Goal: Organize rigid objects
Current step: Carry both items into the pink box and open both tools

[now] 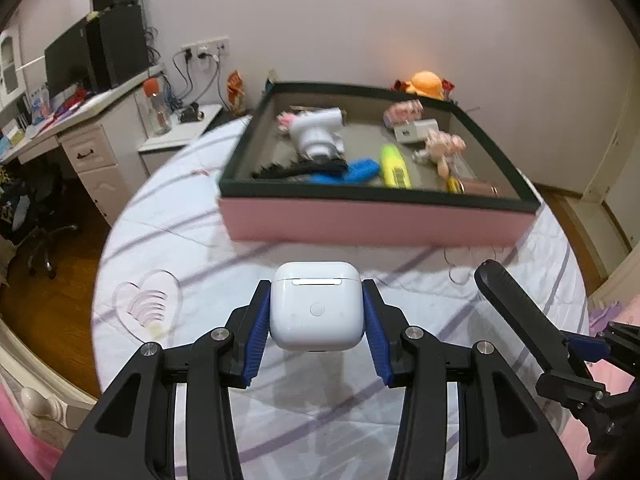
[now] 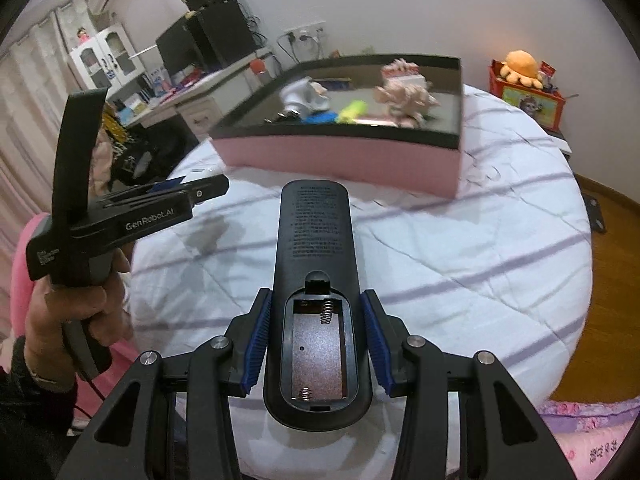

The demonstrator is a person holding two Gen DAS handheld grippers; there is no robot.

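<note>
Glossy white plastic and matte black plastic, each clamped in a gripper over the bed, both bound for the pink box.

Low centre of the left wrist view, the left gripper (image 1: 316, 312) is closed on a smooth, rounded earbud case (image 1: 315, 306), its ribbed blue pads (image 1: 258, 334) pressing both sides. Low centre of the right wrist view, the right gripper (image 2: 317, 340) clamps a long black remote (image 2: 316, 280) lying back-up, its battery bay bare, springs showing. Both appear to be mid-carry; next, I judge, each must pass over the dark rim and release into a free patch. Beyond lies the quilted striped bedspread (image 1: 192, 248), then the shallow pink box (image 1: 372, 222) in the upper middle, already holding toys and a yellow highlighter (image 1: 394, 166).
</note>
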